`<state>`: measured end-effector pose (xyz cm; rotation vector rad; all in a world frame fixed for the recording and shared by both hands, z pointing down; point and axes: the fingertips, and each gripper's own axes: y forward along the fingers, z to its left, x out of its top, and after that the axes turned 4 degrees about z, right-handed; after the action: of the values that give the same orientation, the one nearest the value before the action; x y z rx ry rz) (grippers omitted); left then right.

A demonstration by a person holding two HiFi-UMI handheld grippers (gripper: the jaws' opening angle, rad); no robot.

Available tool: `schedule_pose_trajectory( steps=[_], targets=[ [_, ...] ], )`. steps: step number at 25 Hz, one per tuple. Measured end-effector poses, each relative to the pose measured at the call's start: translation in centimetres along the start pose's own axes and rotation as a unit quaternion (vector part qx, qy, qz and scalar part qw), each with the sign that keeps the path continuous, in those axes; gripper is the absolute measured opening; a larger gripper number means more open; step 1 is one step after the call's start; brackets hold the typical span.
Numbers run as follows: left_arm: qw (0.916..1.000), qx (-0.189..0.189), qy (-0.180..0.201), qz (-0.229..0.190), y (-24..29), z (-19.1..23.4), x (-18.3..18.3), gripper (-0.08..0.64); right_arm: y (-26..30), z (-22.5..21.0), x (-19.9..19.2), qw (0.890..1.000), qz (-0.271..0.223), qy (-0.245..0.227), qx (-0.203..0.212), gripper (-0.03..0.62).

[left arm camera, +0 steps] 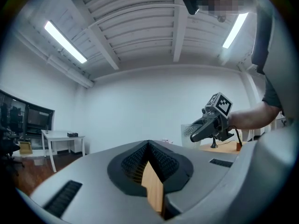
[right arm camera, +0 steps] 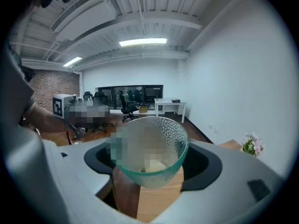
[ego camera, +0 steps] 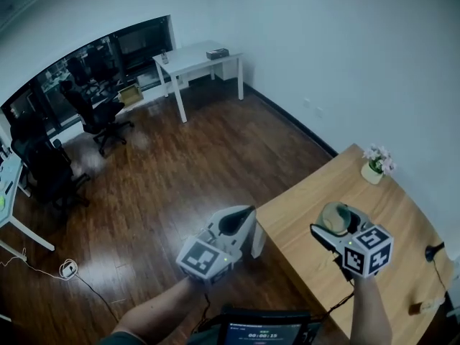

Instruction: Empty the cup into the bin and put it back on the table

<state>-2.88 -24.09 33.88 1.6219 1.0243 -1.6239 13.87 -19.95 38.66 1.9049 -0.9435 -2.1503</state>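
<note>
The table [ego camera: 302, 261] runs off the right and lower edges of the head view. The left forearm [ego camera: 154, 311], the right forearm [ego camera: 370, 311] and a dark screen [ego camera: 262, 330] are cut by the bottom edge. A box [ego camera: 217, 53] on the far desk [ego camera: 194, 60], upper centre, is too small to identify. So is a dark item [ego camera: 432, 251] at the right edge. In the right gripper view the left side of the cup [right arm camera: 163, 143] is masked, and the pale matter at its bottom cannot be told.

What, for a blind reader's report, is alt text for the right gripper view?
The right hand-held gripper holds a dimpled glass cup with something pale at its bottom. Behind it are a white desk, office chairs and a flower pot.
</note>
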Motion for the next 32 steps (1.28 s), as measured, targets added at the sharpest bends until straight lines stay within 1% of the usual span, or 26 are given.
schedule_pose_trajectory(
  steps=[5,9,11,13,19,22,25,27,30,32],
  targets=[
    [0.9996,0.026,-0.004,-0.008,-3.5,4.9,0.1,-0.006,4.8,3.4,2.8,1.000,-0.001,-0.013,0.016,0.399],
    [0.9993,0.036,-0.003,-0.005,-5.8,7.5,0.3,-0.006,7.6,6.0,4.7,0.999,0.004,-0.023,0.034,0.399],
    [0.9989,0.046,-0.011,-0.003,-6.5,8.8,0.1,-0.006,8.8,6.8,5.6,0.999,0.008,-0.029,0.043,0.399],
    [0.9981,0.059,-0.015,-0.005,-7.0,10.2,0.0,-0.006,9.9,7.6,6.5,0.998,0.013,-0.040,0.051,0.399],
    [0.9965,0.083,-0.010,-0.006,-8.2,13.2,0.3,-0.006,13.6,9.5,9.2,0.995,0.024,-0.059,0.080,0.399],
    [0.9951,0.099,-0.007,-0.006,-8.2,14.7,0.6,-0.006,15.1,9.6,10.3,0.993,0.022,-0.065,0.091,0.399],
    [0.9943,0.105,-0.017,0.003,-8.6,15.4,0.4,-0.006,16.4,9.5,10.9,0.992,0.023,-0.070,0.103,0.399],
    [0.9952,0.098,-0.005,-0.005,-8.7,15.8,1.1,-0.006,17.2,9.3,11.4,0.991,0.022,-0.080,0.108,0.399],
    [0.9953,0.089,0.029,-0.028,-7.6,16.9,2.5,-0.006,18.2,8.4,12.2,0.990,0.017,-0.085,0.113,0.399],
    [0.9952,0.086,0.035,-0.031,-6.7,17.3,3.0,-0.006,18.7,7.7,12.6,0.989,0.016,-0.084,0.117,0.399]
  ],
)
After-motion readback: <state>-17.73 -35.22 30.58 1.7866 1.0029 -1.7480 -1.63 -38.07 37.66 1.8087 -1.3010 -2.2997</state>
